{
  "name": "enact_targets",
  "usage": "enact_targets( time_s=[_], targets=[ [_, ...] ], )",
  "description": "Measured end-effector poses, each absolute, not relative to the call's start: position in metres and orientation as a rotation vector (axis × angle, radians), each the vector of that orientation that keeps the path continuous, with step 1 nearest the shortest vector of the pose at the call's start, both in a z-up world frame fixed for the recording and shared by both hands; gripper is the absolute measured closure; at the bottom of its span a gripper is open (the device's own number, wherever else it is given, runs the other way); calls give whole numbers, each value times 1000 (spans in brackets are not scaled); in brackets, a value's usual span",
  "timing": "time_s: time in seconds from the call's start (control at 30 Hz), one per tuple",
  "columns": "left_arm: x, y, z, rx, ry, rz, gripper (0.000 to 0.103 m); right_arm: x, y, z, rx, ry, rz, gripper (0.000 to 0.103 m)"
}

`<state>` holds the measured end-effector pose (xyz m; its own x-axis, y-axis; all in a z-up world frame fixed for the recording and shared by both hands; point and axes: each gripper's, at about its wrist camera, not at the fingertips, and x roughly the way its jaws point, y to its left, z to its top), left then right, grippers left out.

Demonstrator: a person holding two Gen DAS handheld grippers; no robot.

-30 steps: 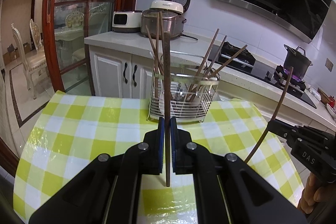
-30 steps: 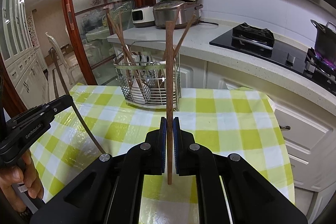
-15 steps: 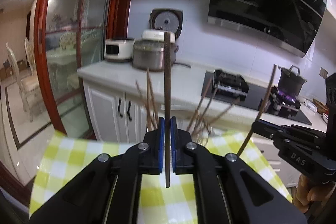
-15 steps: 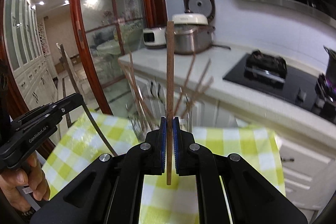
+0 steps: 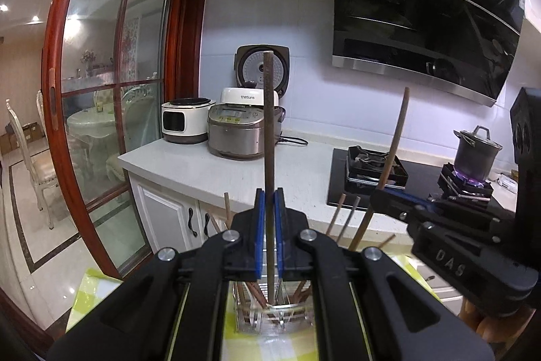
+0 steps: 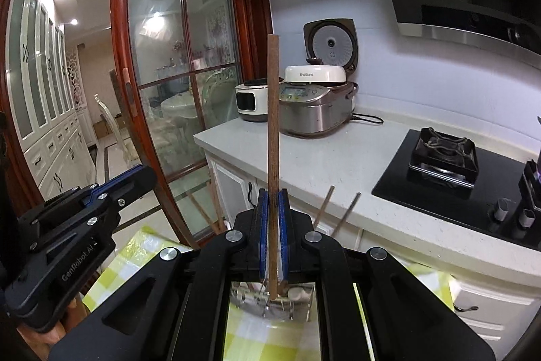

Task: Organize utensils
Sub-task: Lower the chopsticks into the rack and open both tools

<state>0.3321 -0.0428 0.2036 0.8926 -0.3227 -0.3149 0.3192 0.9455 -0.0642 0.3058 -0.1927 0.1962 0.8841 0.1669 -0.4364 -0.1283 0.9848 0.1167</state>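
My left gripper [image 5: 269, 202] is shut on a dark brown chopstick [image 5: 268, 141] held upright, its lower tip just above the wire utensil rack [image 5: 274, 317] with several chopsticks in it. My right gripper [image 6: 272, 202] is shut on a reddish-brown chopstick [image 6: 273, 110], also upright, its lower tip at the rack [image 6: 270, 300]. The right gripper also shows at the right of the left wrist view [image 5: 389, 195] with its chopstick [image 5: 395, 137]. The left gripper body shows at the left of the right wrist view [image 6: 84, 215].
The rack stands on a yellow-and-white checked tablecloth [image 6: 270, 337]. Behind is a white counter [image 5: 304, 171] with rice cookers [image 5: 236, 134], a gas hob [image 5: 375, 168] and a pot over a lit flame [image 5: 475, 151]. A glass door with a red frame [image 5: 111, 124] stands left.
Both grippers have risen and moved forward over the rack with their chopsticks. The rack now lies low between the fingers in both views. The two grippers stand closer together.
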Motion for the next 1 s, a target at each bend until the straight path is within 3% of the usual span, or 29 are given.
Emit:
enact_targets(
  time_s=[0.63,1.0],
  targets=[
    [367,-42,161,-39,373,-312,97,330,-182,183,56,427,141,96],
    [372,-44,135,-52,408,-310,97,332,-180,134,74,480,143,96]
  ],
)
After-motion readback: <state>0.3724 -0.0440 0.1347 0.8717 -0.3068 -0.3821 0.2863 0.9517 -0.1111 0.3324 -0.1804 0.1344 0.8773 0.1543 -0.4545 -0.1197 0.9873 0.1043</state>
